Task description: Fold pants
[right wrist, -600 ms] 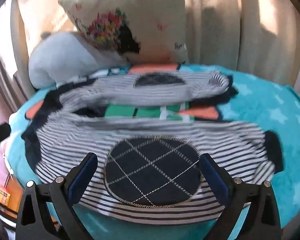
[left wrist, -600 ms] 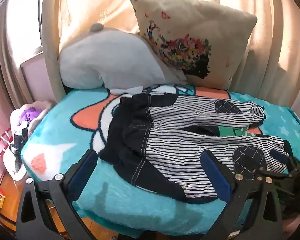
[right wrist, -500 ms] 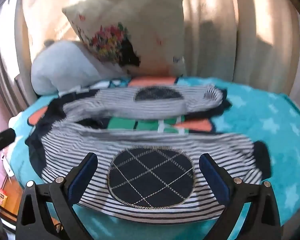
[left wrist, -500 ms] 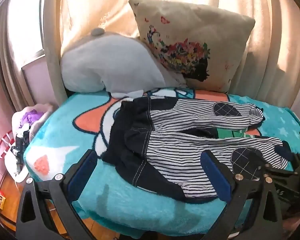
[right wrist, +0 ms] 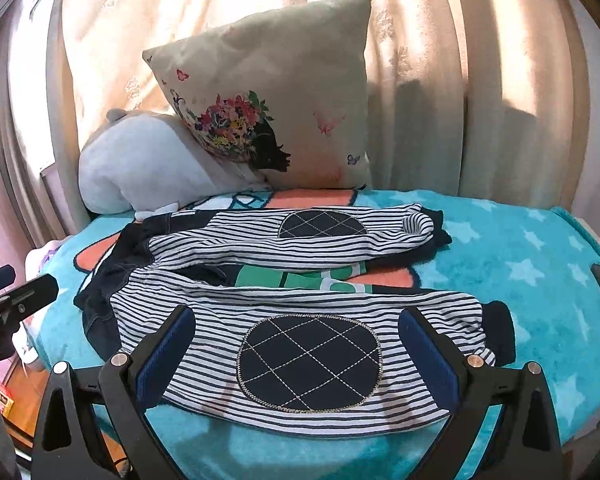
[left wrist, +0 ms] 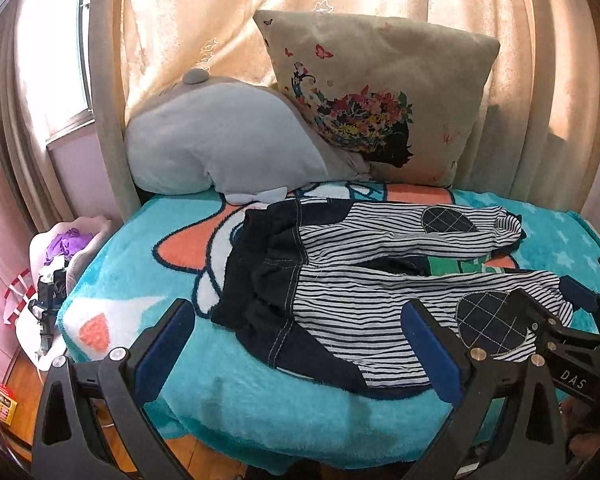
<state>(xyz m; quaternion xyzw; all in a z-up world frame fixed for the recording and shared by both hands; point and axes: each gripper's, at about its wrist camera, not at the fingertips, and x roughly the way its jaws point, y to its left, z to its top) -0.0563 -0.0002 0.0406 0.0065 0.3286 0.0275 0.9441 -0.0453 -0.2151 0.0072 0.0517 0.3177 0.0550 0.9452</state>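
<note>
Pants (left wrist: 364, 280) lie spread on the blanket (left wrist: 140, 280) (both grippers' jaws apart); basket (left wrist: 80, 240) holds purple cloth.

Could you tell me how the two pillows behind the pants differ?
The beige pillow stands upright against the curtain; the grey pillow lies low on the blanket.
The beige pillow is square with a printed flower-haired silhouette; the grey pillow is rounded and plain, with a small ear-like bump.
They touch, the beige one leaning over the grey one's right end.
</note>
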